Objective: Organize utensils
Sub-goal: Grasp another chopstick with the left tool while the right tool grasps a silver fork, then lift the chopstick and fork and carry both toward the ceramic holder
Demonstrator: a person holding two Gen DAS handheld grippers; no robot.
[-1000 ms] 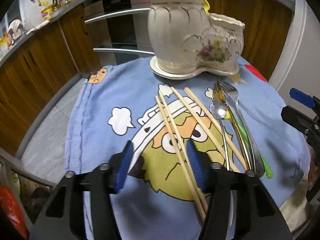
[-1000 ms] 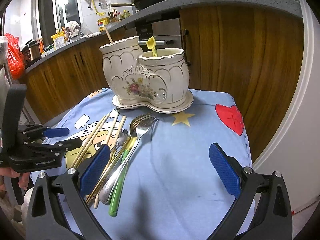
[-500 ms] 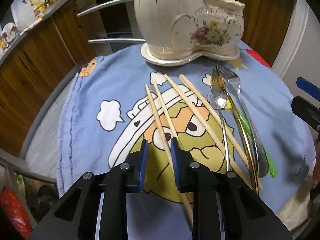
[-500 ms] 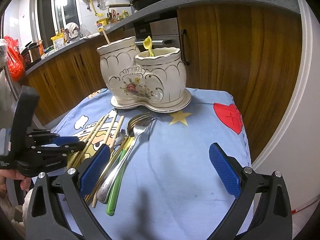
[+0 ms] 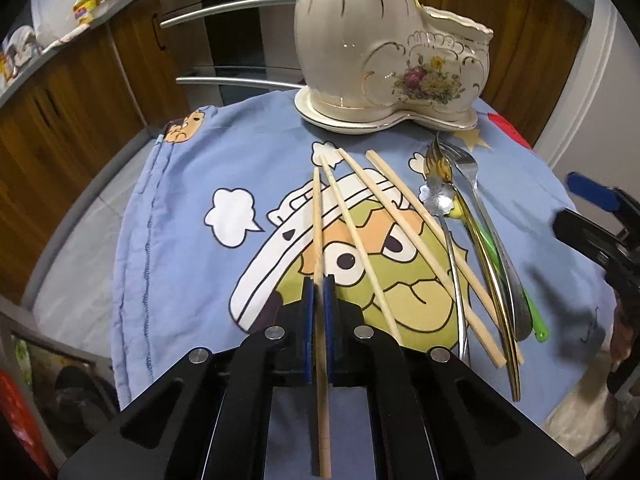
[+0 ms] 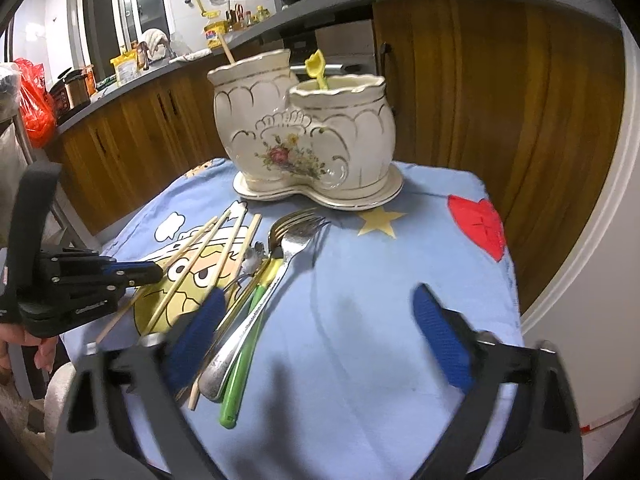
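- The left gripper has just closed its blue pads on the leftmost pale wooden chopstick, probably to carry it to the cream ceramic two-pot holder behind.
- The right gripper, jaws wide but just narrowing, holds nothing; the steel forks lie near its left pad.

Chopsticks lie left of forks, before the holder.
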